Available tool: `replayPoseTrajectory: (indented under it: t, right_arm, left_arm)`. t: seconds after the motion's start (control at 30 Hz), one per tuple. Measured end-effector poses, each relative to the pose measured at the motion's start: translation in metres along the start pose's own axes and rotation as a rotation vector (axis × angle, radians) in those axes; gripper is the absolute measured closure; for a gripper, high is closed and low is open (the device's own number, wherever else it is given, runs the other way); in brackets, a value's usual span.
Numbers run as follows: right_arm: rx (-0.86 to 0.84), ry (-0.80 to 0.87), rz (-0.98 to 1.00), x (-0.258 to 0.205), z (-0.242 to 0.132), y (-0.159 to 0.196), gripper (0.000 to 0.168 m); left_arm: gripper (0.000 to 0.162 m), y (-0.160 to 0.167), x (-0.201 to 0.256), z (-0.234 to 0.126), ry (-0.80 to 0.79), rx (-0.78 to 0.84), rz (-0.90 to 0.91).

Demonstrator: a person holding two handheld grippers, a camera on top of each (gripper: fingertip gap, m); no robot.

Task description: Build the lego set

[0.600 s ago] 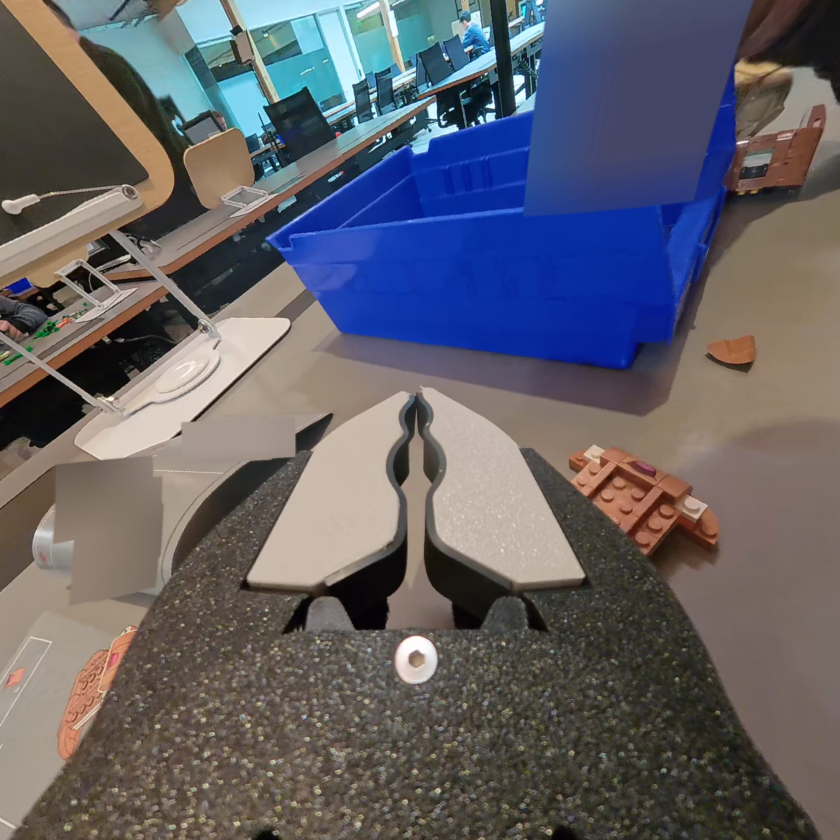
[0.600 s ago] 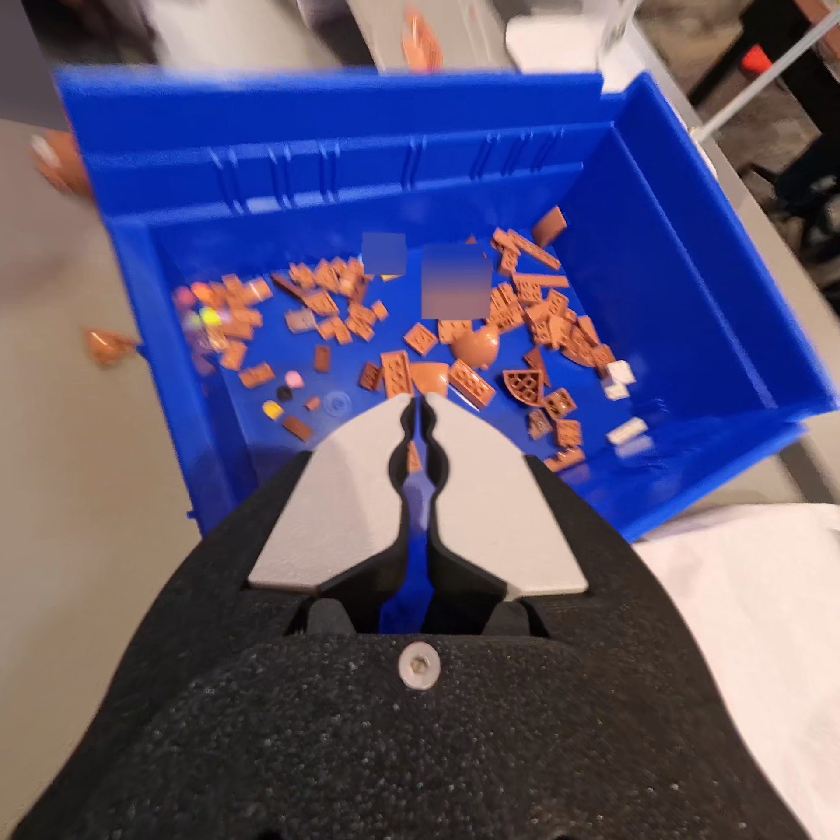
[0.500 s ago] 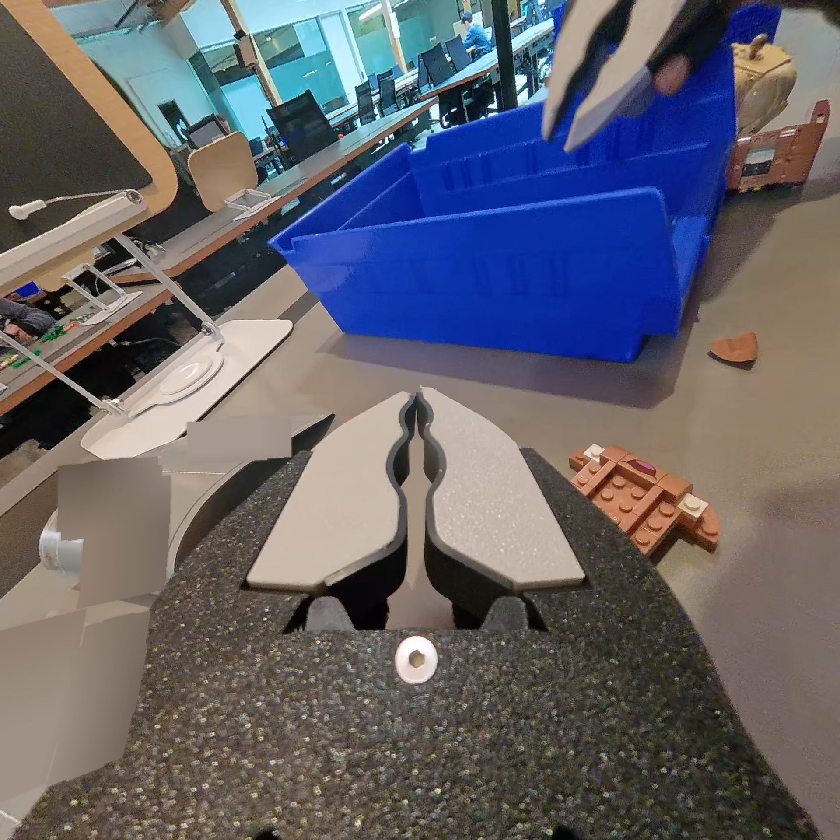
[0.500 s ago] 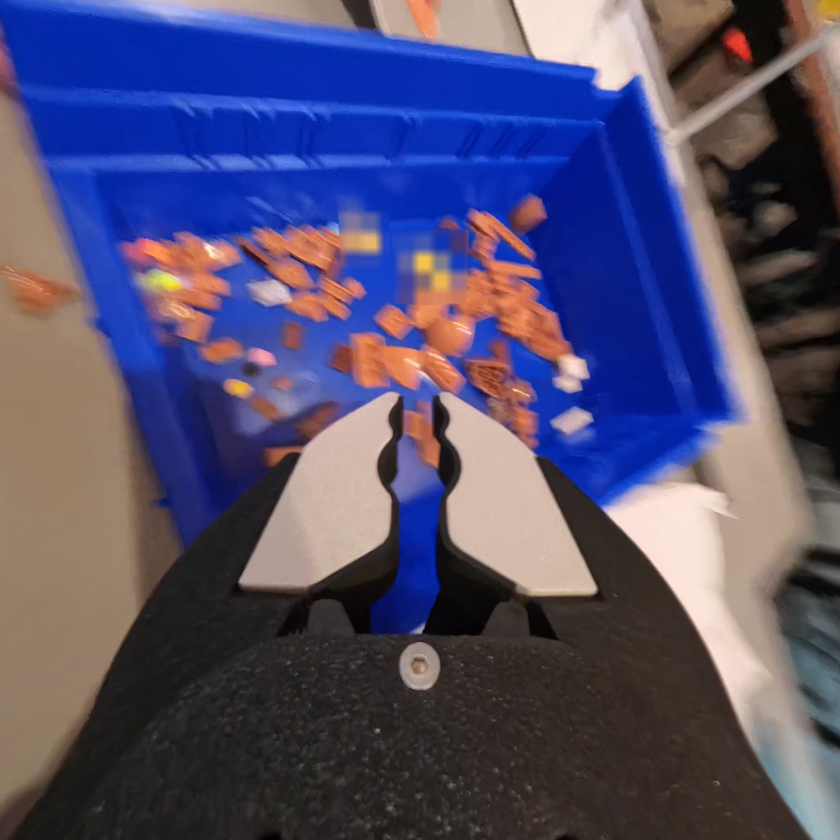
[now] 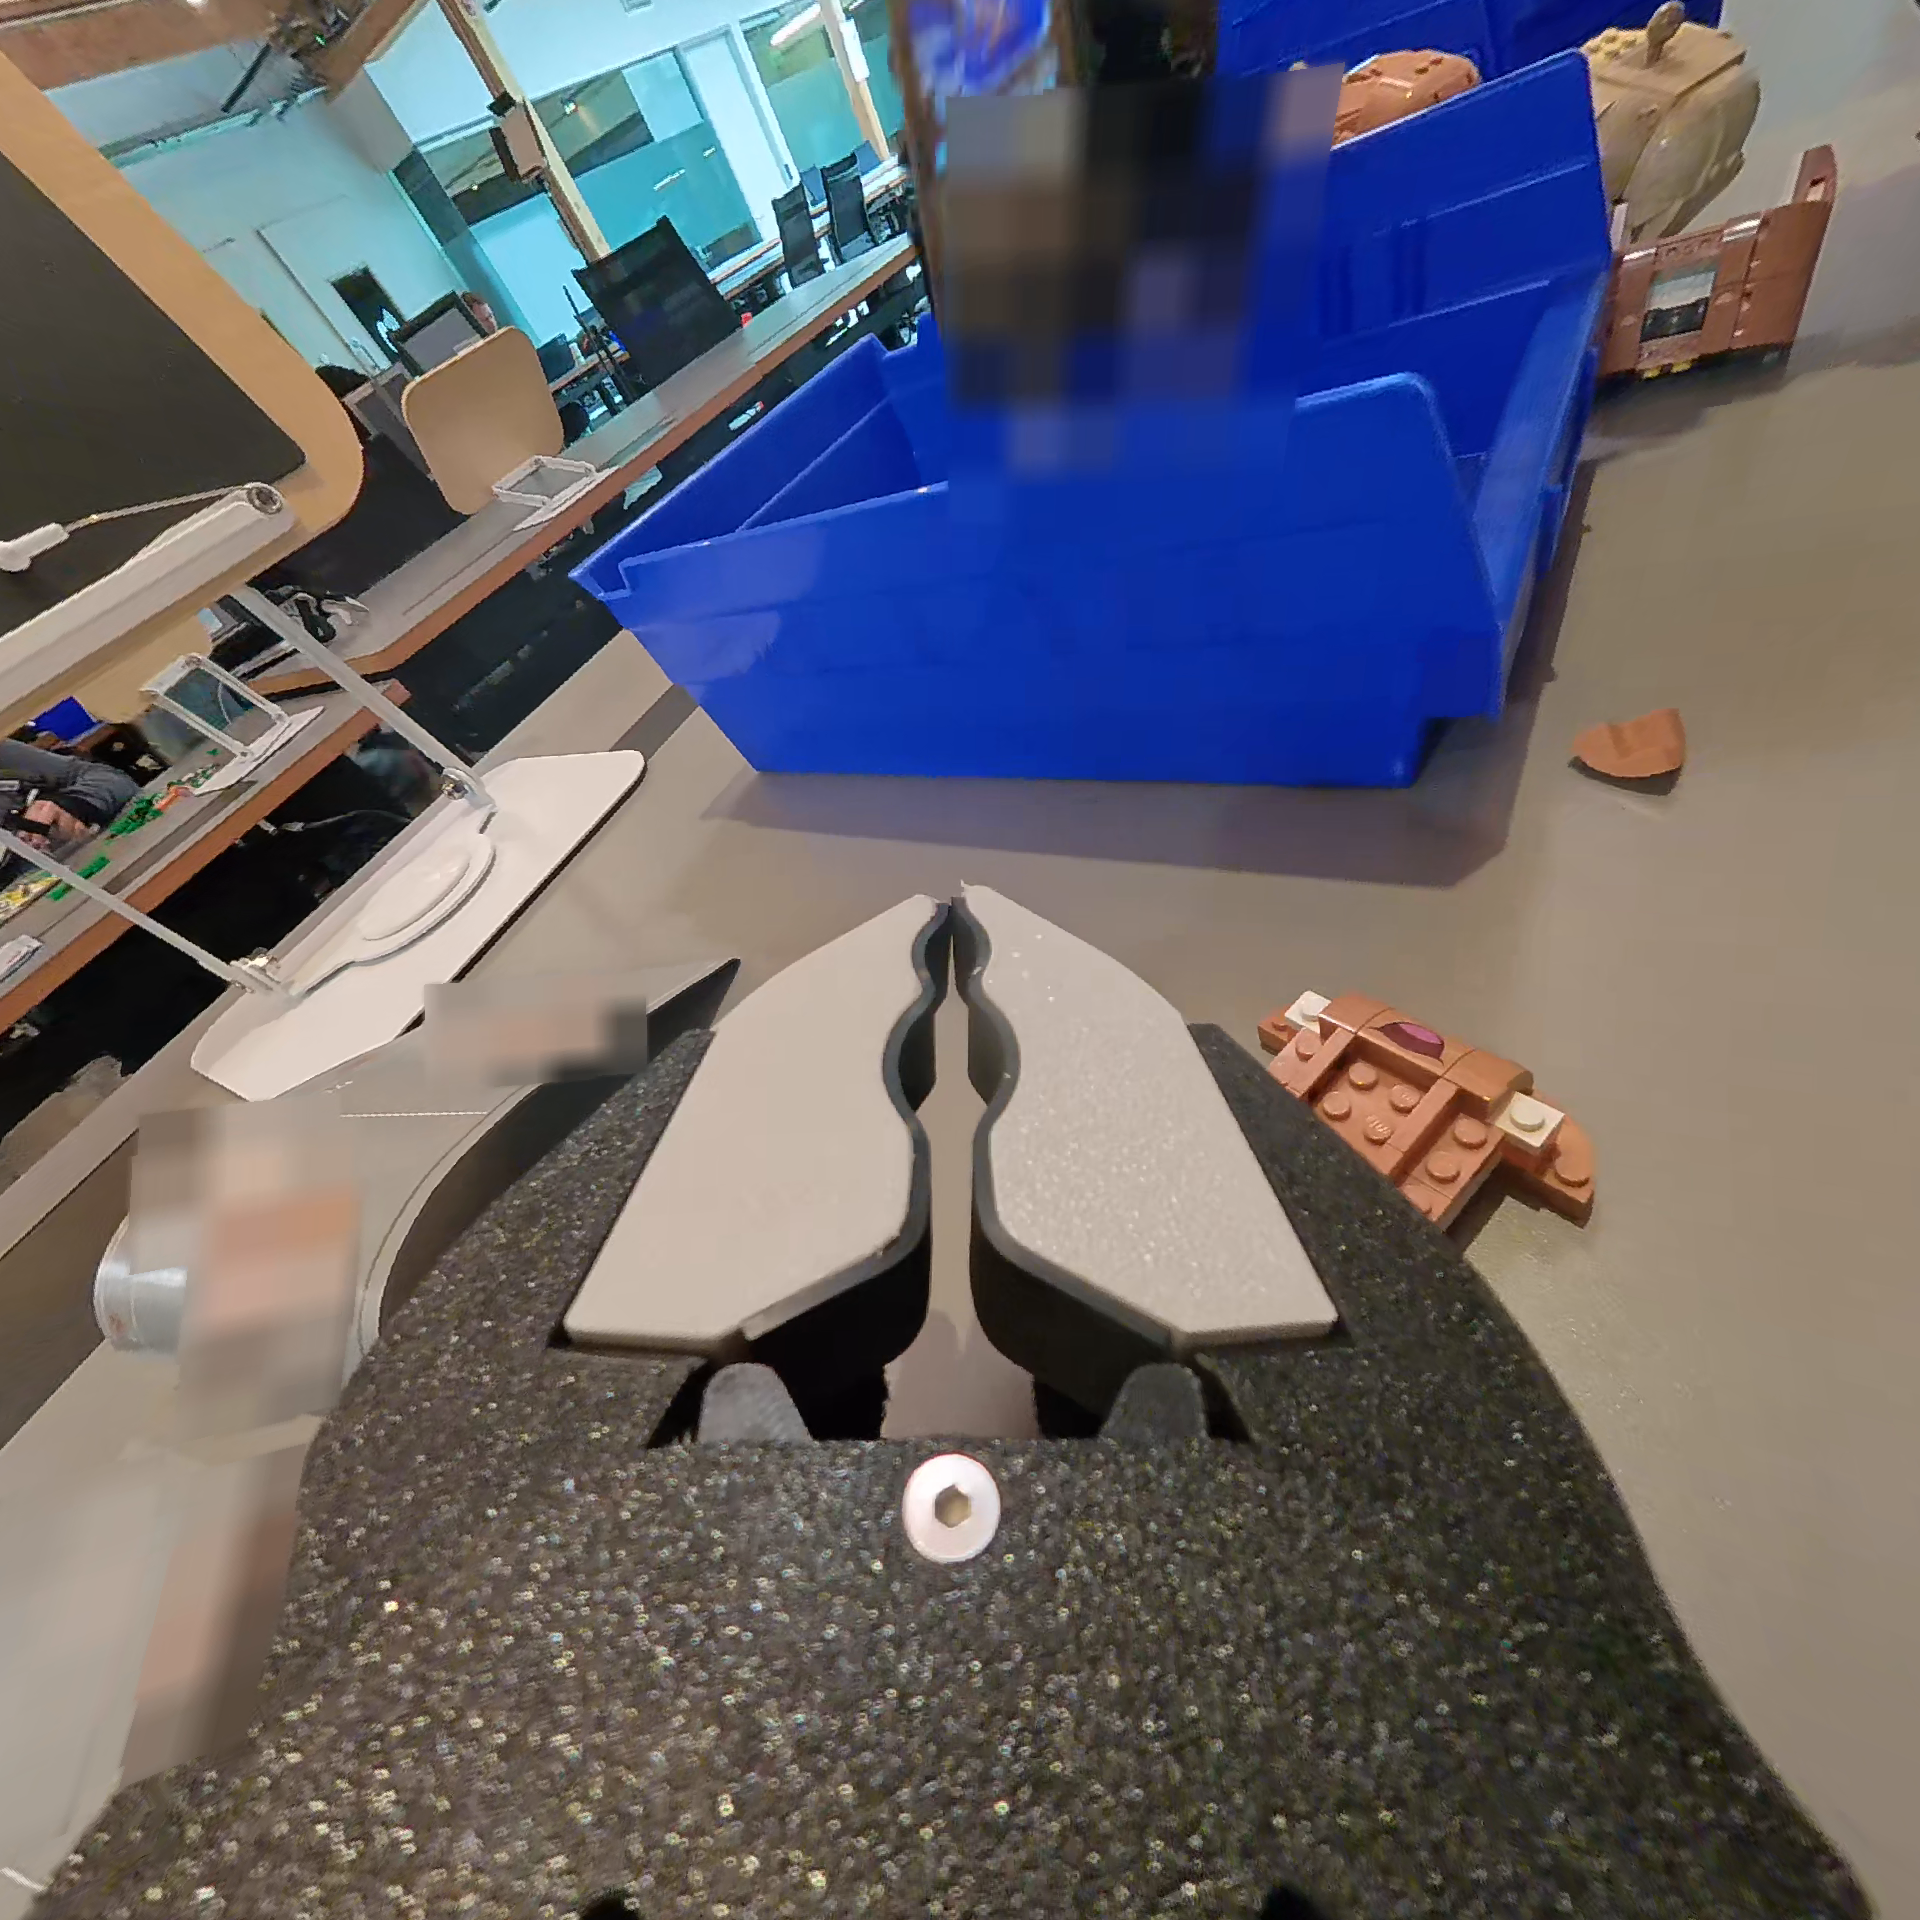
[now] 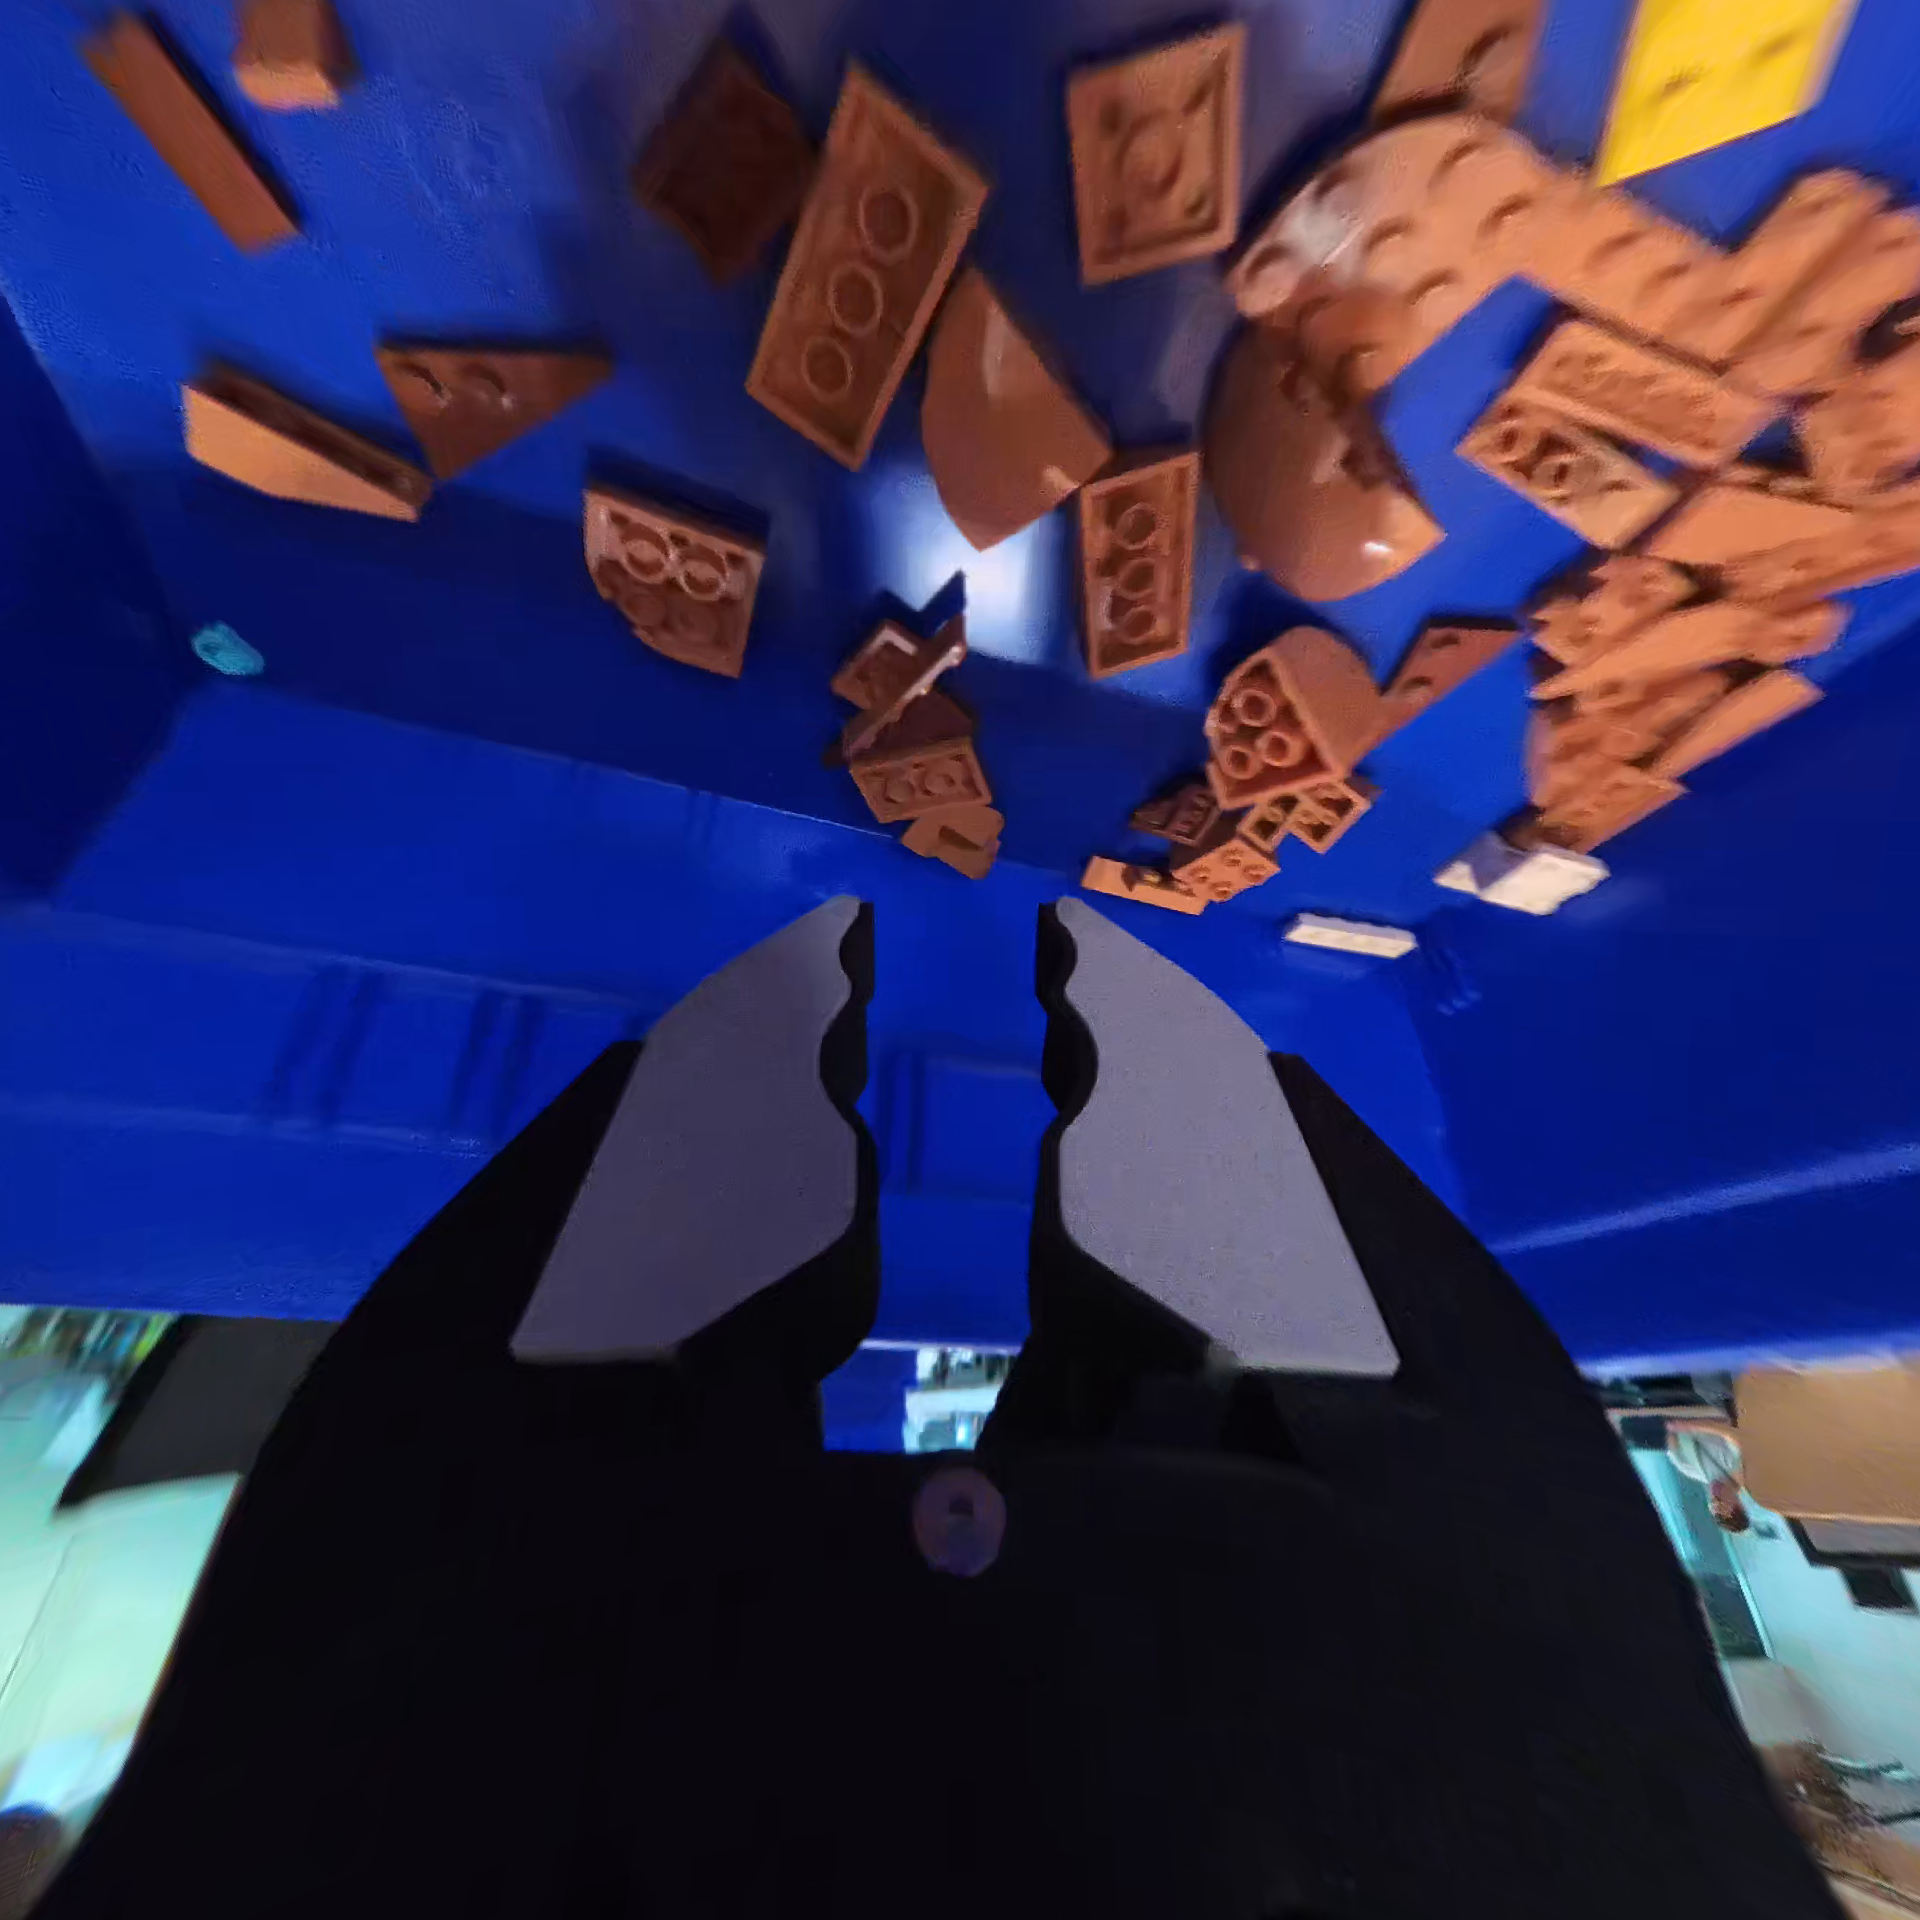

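Note:
My left gripper (image 5: 954,906) is shut and empty, low over the grey table. A small brown lego assembly (image 5: 1423,1101) with studs and two white tiles lies on the table just right of it. The blue bin (image 5: 1091,613) stands ahead of it. My right gripper (image 6: 951,920) is open and empty, down inside the blue bin (image 6: 416,831). Many loose brown lego pieces lie on the bin floor; a small cluster (image 6: 914,748) sits just beyond the fingertips, and a rounded brown piece (image 6: 1309,488) lies farther right. The view is blurred.
A loose brown curved piece (image 5: 1631,743) lies on the table right of the bin. A brown built lego model (image 5: 1714,291) stands at the back right. A white stand base (image 5: 416,914) lies to the left. White pieces (image 6: 1517,878) lie at the bin's right.
My right gripper has opened and dropped from above the bin down into it, close to the pieces. My left gripper has stayed shut and almost still.

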State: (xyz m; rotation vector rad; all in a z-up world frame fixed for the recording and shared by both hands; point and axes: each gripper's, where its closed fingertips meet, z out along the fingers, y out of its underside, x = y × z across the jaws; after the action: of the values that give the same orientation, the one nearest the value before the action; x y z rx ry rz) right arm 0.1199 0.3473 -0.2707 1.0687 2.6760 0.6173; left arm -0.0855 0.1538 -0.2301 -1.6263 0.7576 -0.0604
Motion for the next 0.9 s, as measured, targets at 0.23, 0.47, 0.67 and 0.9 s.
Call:
replayPoseTrajectory:
  t: [0.23, 0.47, 0.67, 0.9]
  right_arm:
    - [-0.162, -0.136, -0.050, -0.007, 0.026, 0.006, 0.140]
    - [-0.249, -0.101, -0.066, -0.005, 0.037, 0.015, 0.143]
    - [-0.290, -0.077, -0.068, 0.003, 0.042, 0.026, 0.146]
    - [-0.274, -0.030, -0.043, 0.011, 0.030, 0.033, 0.146]
  left_arm:
    - [0.162, 0.000, -0.001, 0.000, 0.002, 0.000, -0.008]
    - [0.162, 0.001, 0.001, 0.001, 0.003, -0.009, 0.010]
    - [0.162, 0.001, 0.000, 0.001, 0.004, -0.010, 0.004]
    - [0.162, 0.001, 0.001, 0.001, 0.007, -0.012, 0.008]
